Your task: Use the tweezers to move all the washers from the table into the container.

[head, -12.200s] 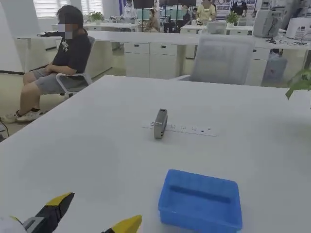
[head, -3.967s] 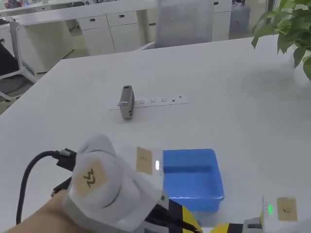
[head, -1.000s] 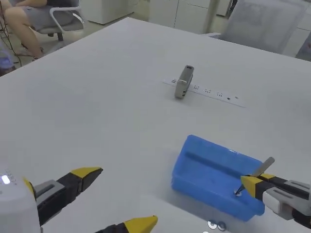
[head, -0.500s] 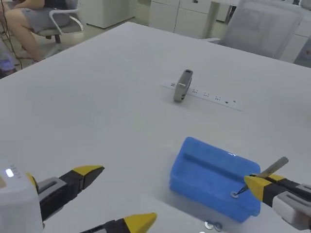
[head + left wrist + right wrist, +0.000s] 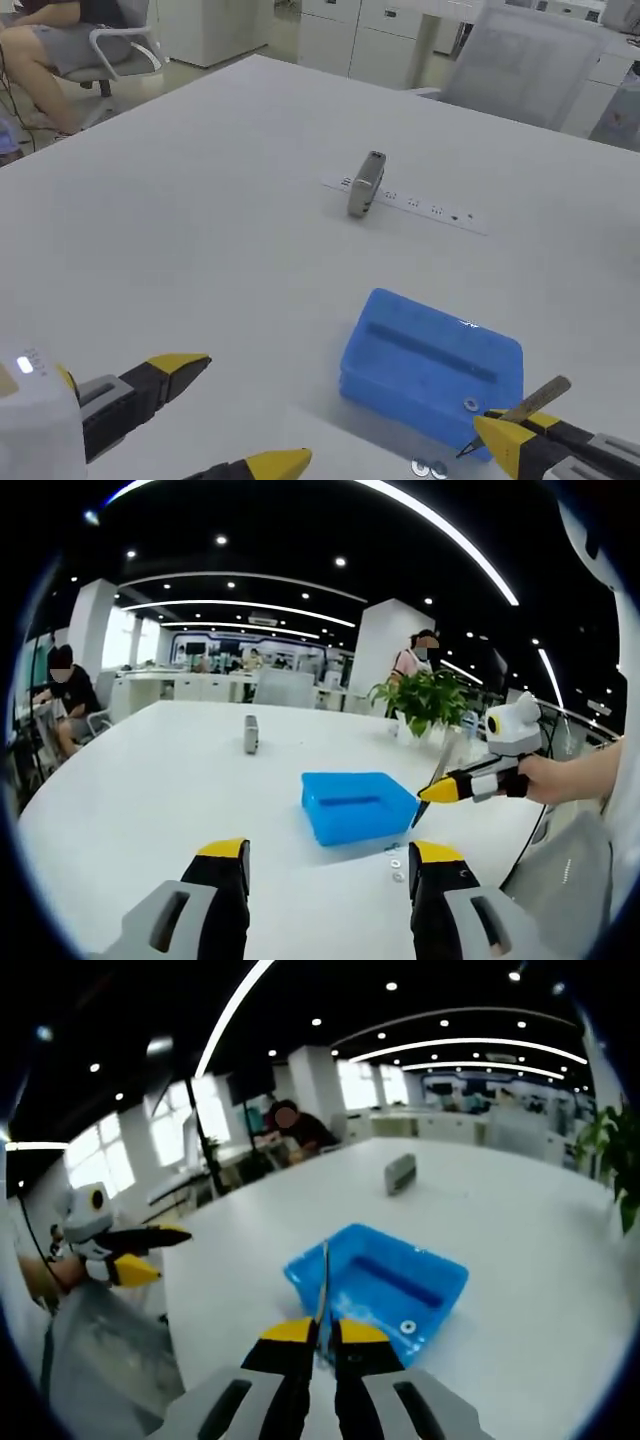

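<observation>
A: What could go wrong from here?

B: Start at the right gripper [image 5: 318, 1332]. Its jaws are pressed together on the tweezers [image 5: 323, 1280], which are thin and slick. If that hold twists when the tips press down, I'd expect the tweezers to swivel and miss. Further out, two washers [image 5: 432, 467] lie flat on the table [image 5: 200, 250], just in front of the container [image 5: 430, 345]. Flat rings are hard to get under, so one could skid or flick away. The tips also sit close to the front wall, so a careless dip might nudge the container.

A: Do the tweezers hold anything now?

B: I cannot tell; the tips are too fine to read. In the head view they point down near the front wall, over the two loose washers.

A: Is anything in the container?

B: One washer [image 5: 407, 1327] lies on its floor, near the front wall. By my judgement that is one in and at least two to go.

A: And the left gripper?

B: The left gripper [image 5: 330, 850] has its jaws wide apart with nothing between them. It touches nothing and hovers over bare table, well apart from the container.
</observation>
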Demonstrator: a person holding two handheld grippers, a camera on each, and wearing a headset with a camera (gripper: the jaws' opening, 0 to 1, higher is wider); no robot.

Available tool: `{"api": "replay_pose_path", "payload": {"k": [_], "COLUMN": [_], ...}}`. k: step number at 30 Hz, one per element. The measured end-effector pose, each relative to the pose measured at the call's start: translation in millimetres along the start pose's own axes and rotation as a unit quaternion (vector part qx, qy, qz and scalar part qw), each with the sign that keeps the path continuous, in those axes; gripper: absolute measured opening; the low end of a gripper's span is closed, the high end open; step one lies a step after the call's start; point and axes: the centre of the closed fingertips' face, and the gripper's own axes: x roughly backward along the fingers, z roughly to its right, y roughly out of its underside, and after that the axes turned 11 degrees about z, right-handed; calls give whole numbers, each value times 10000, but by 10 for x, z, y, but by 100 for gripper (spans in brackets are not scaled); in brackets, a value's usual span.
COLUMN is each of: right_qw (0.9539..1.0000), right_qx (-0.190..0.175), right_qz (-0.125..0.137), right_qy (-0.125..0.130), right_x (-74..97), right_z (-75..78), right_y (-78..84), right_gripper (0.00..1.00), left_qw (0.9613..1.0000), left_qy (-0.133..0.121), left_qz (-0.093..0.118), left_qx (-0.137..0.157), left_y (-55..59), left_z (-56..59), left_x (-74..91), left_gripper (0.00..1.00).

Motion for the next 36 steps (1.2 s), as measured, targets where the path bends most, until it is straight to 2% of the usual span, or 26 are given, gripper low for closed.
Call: {"api": "replay_pose_path", "payload": {"k": [7,16,21,25,28,30,32,36], "right_qw": [9999,9991,9987,9987,9987,9988,9988,9989], "right_qx": [98,326,412,390,391,373,373,360], "right_qz": [-112,-254,-309,-313,-307,-311,-305,-300], "right_qy": [-36,-25,-38,-57,-58,-56,-60,-73], "right_x": [-103,-184,-195,-204,-207,-205,-202,-199], "right_z": [7,37,47,53,58,59,59,54], "right_y": [174,306,333,347,344,339,334,346], "right_gripper": [4,4,4,4,4,4,4,4], "left_qw": [10000,10000,9998,9998,9998,9998,9998,9998], "left_qy": [-15,46,40,157,142,151,148,150], "left_qz": [21,-13,-99,22,-42,-36,-45,-42], "left_qx": [-7,-60,-171,-128,-135,-149,-156,-152], "left_y": [-18,-4,33,-8,44,38,54,39], "left_z": [14,26,11,59,-5,12,-18,17], "left_x": [-3,-9,-8,-18,2,-2,8,0], "left_gripper": [64,63,63,65,64,64,64,64]}}
